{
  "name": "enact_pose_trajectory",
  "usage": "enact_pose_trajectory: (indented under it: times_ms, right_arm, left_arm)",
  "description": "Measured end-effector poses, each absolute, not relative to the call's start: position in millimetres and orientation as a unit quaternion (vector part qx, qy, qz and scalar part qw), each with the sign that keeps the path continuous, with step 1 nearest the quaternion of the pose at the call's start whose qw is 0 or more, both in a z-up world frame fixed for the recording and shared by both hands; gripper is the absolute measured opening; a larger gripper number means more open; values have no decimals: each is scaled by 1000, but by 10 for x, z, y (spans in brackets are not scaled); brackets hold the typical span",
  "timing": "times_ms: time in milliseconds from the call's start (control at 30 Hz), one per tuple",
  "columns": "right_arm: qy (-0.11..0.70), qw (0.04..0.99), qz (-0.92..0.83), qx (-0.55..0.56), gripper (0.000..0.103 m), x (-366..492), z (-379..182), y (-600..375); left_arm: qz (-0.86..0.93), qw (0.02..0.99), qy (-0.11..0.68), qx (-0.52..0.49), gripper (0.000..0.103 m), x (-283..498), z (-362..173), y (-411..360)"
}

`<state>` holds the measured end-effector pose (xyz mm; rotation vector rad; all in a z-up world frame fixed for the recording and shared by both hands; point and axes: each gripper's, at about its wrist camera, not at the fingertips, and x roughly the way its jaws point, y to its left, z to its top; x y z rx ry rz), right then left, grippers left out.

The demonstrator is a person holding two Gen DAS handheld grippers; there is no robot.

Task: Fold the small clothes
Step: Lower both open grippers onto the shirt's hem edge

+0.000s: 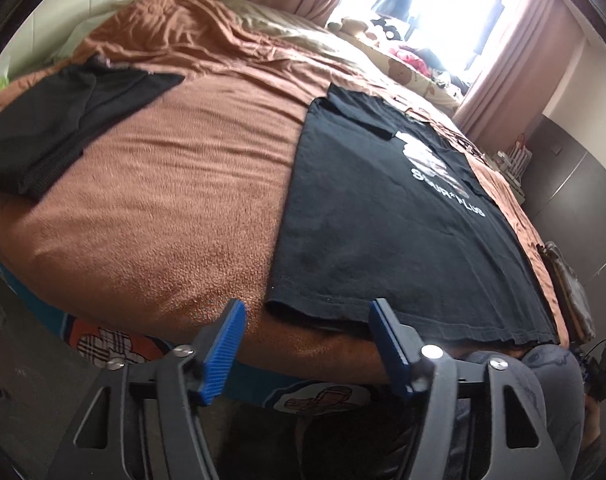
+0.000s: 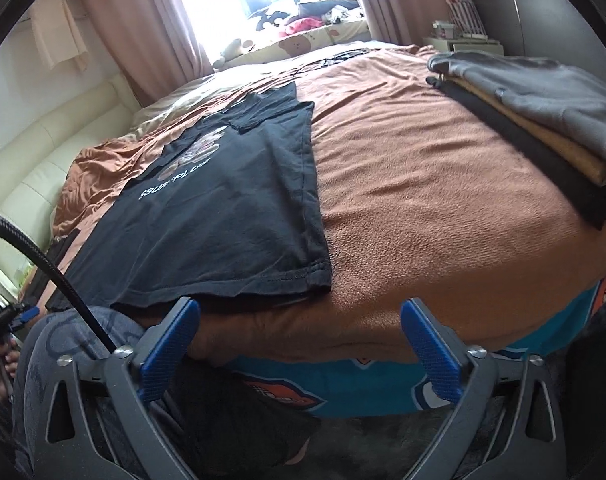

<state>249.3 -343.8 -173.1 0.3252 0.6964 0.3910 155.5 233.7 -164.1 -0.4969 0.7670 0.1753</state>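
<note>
While both tools are held off the near edge of the bed, the scene is labelled as follows.

Left gripper [image 1: 306, 326]: seen in the left wrist view with its blue fingers [image 1: 223, 350] spread wide apart; nothing is held between them. The right-hand finger is seen just in front of the T-shirt's near hem; contact cannot be told.

Right gripper [image 2: 303, 330]: seen in the right wrist view with its fingers [image 2: 431, 346] likewise set wide apart and empty, hovering off the near edge of the bed, to the right of the T-shirt's near right corner.

Black T-shirt [image 1: 391, 216]: laid flat, print upward, on the brown blanket [image 1: 175, 200] of the bed, its hem at the near edge and its collar toward the far window; a sleeve is seen folded over the chest.

Dark garment [image 1: 51, 136]: laid on the blanket at the far left, well apart from the T-shirt.

Folded stack [image 2: 543, 120]: grey, tan and black items piled at the right side of the bed.

Person's knee [image 2: 79, 344]: seen beside the bed's near edge, below the hem.
</note>
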Motion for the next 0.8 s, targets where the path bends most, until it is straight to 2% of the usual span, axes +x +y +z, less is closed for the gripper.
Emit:
enact_pose_trajectory:
  times_ms: [33, 67, 433, 567, 633, 800]
  right_arm:
    - [342, 904, 191, 172, 59, 2533, -1757, -3455]
    - [342, 900, 196, 185, 57, 2558, -1774, -3474]
    - [374, 885, 171, 218, 57, 2836, -1832, -3365]
    - [373, 877, 170, 251, 57, 2879, -1828, -3363]
    - [371, 875, 171, 262, 51, 2907, -1852, -3359]
    - [364, 861, 180, 305, 51, 2958, -1951, -3414]
  left_arm:
    - [82, 890, 373, -248, 59, 1576, -1672, 2354]
    - [79, 888, 375, -253, 57, 1591, -1695, 2370]
    - [71, 866, 393, -300, 53, 1758, -1701, 2529]
    - [73, 854, 400, -324, 43, 1836, -1737, 2567]
    - [75, 850, 400, -334, 43, 1851, -1763, 2582]
    - [80, 839, 398, -363, 43, 1838, -1812, 2618]
